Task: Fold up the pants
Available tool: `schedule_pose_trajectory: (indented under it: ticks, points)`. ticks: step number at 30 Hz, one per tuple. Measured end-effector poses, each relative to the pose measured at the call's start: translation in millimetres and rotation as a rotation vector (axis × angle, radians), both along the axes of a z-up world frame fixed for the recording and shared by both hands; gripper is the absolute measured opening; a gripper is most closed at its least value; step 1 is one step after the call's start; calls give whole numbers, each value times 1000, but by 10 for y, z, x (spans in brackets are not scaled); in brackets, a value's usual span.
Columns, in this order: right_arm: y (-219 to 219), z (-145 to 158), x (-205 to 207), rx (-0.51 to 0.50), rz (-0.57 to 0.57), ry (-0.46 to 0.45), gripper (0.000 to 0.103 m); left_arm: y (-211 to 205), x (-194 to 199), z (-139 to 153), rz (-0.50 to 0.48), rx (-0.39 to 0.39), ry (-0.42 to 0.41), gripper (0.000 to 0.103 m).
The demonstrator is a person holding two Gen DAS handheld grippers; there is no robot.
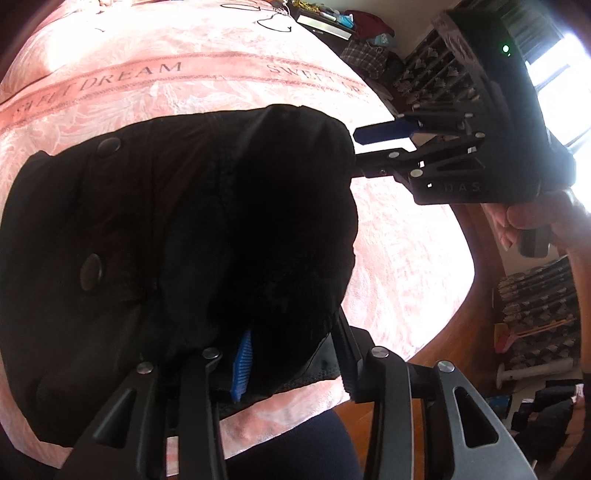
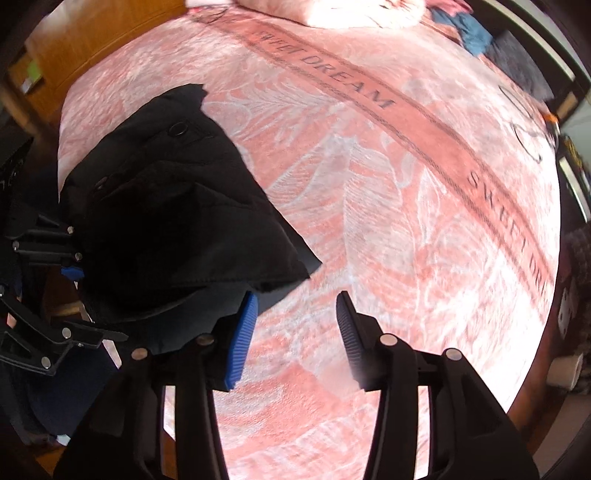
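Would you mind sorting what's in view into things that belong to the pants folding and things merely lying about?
Job:
black pants
left gripper
right gripper
pink bedspread

Lying about:
pillow
clothes on the bed's far edge
broom

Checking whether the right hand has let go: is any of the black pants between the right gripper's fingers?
No: in the right wrist view the right gripper has only pink blanket between its fingers, and the pants lie off to the left.

Black pants (image 1: 177, 229) hide the left gripper's (image 1: 295, 354) fingertips; its grip is unclear.
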State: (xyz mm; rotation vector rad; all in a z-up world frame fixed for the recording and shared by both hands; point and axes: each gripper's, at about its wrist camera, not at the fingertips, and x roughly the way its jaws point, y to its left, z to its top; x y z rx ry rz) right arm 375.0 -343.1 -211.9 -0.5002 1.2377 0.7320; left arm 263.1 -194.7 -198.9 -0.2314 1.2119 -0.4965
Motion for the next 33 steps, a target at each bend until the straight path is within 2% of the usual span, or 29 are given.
schedule_pose_trajectory:
  ticks: [1,2,4,6,8,11,13,15,16,17,19,21,22,24,25,27,29,30,33]
  points:
    - [-141,1,21,57,-78,49,55,20,-21,42,1,-12,-15,47]
    - [-282,-12,34,114,-158,98,57,41,-45,90,3,-24,-31,55]
    - [-539,-40,32,284,-298,196,59,90,-91,177,-1,-60,-67,63]
    - [-719,-101,3,491,-403,304,60,150,-140,269,-11,-75,-98,64]
    - [-771,-240,-38,661,-473,412,71,248,-184,343,-14,-88,-128,65]
    - [-741,-475,-12,822,-534,499,71,456,-229,402,15,-76,-174,70]
    - [-709,-641,70,910,-578,558,77,591,-237,354,36,-47,-182,72]
    - [-652,-736,167,941,-600,566,75,724,-207,242,51,-14,-163,72]
    - [-607,-754,209,939,-598,559,63,819,-193,183,67,-3,-151,72]
    - [-560,-733,245,937,-585,538,43,901,-183,111,84,5,-132,72]
    - [-489,-579,243,958,-512,455,30,1021,-201,-35,109,11,-109,72]
    - [-409,-472,224,967,-441,361,26,1113,-225,-103,126,15,-102,72]
    - [-395,-534,240,934,-455,342,26,1139,-274,-184,130,19,-103,72]
    - [-376,-865,314,794,-545,384,26,1163,-306,-195,132,31,-104,72]
    - [-413,-984,307,779,-582,409,26,1162,-311,-201,130,34,-102,72]
    - [-525,-981,229,855,-634,449,32,1170,-342,-184,125,51,-102,72]
    - [-652,-830,38,899,-673,419,68,1214,-355,-170,127,52,-104,72]
    - [-683,-736,-90,896,-678,390,73,1246,-368,-162,133,49,-106,73]
    - [-745,-624,-484,876,-696,371,73,1297,-395,-153,134,62,-107,73]
